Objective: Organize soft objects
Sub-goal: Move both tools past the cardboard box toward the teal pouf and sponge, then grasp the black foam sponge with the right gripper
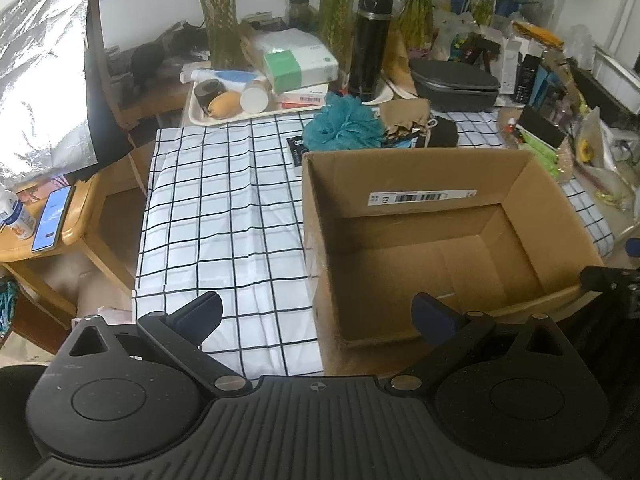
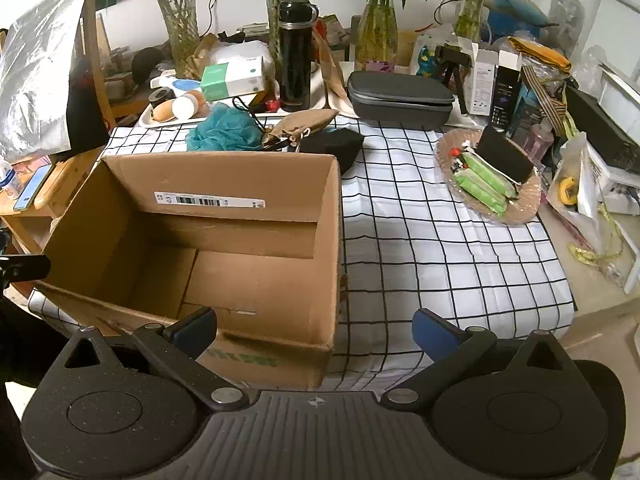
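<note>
While both grippers gape empty, teal loofah lies beyond box.

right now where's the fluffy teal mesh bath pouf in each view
Left wrist: teal mesh bath pouf sits upper centre, just beyond the open cardboard box.
Right wrist: pouf sits upper left, beyond the box's far wall.
Shared landmark: tall black flask behind it.

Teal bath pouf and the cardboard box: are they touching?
Cannot tell. In both wrist views the teal bath pouf sits just behind the cardboard box, whose far wall hides the pouf's lower edge, so neither contact nor gap shows.
</note>
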Motion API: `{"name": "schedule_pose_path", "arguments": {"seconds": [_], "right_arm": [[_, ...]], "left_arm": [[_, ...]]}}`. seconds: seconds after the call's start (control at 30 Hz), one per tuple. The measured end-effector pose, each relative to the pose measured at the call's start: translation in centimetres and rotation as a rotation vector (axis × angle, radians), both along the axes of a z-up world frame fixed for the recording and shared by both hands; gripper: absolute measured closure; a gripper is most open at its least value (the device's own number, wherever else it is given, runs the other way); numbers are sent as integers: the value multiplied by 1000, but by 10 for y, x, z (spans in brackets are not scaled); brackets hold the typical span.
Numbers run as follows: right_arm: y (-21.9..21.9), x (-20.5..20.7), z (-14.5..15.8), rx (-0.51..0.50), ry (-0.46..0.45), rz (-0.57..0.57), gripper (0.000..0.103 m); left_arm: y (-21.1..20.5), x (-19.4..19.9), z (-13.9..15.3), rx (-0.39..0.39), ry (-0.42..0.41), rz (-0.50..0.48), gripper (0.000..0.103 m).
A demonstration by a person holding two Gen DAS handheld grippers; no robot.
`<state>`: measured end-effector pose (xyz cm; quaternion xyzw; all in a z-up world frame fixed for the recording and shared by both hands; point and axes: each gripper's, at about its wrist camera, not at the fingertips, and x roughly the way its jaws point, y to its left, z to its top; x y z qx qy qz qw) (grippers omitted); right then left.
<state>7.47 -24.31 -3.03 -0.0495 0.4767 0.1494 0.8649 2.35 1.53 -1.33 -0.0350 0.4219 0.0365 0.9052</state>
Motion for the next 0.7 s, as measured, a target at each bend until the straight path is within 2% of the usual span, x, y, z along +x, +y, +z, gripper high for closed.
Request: {"name": "schedule_pose_path", "arguments": {"seconds": [0.2,0.37,0.47,0.6,0.7], "right_arm": [[-7,11,-1,4,-4,-18,0],[-13,20,-1,5,-15,-29,0],[-16,28,-1,4,-26,-35,0],[-21,41,-3,4,-37,-50,0],[-26,50,-4,11,-44,-63,0]], "left_arm": [[8,7,-2,-26,63,9,0],[10,17,-4,34,91,8,0],[18,22,-6,1,109,-3,0],[29,27,-7,-82,64,-2,0],[31,33,-6,-84,61,-7,0]]}}
